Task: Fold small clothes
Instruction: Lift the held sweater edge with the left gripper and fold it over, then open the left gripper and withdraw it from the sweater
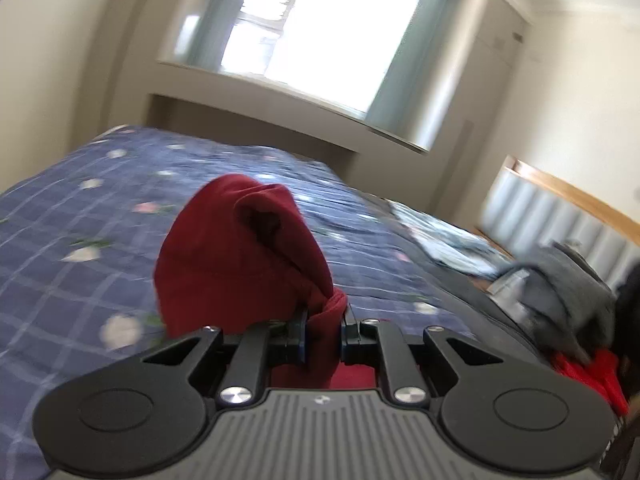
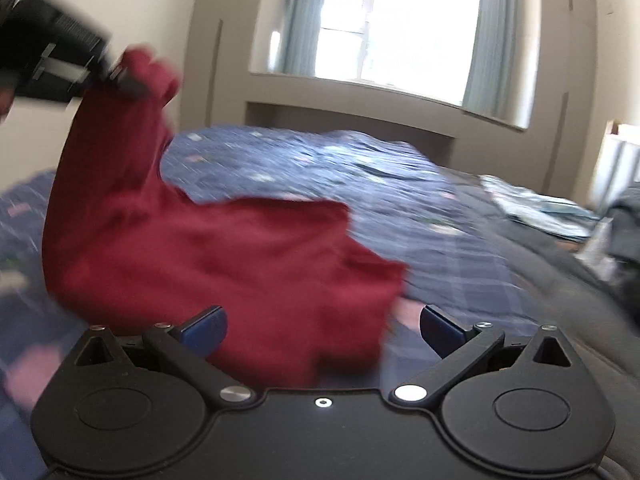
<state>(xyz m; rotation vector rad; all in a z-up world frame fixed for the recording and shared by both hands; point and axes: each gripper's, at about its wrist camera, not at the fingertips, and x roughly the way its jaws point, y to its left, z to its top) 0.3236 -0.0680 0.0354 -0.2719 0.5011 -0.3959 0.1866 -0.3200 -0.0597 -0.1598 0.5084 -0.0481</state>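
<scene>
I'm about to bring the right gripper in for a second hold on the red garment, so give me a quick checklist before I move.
1. Left gripper clamped on the red garment: ok.
2. Garment lifted off the blue bedspread: partly; its lower end cannot be judged.
3. Right gripper open and holding nothing: ok.
4. Free edge within the right jaws: ok, cloth hangs between the blue pads.
5. Garment spread flat: not ok, bunched.
6. Clothes pile away from the working area: ok.
</scene>
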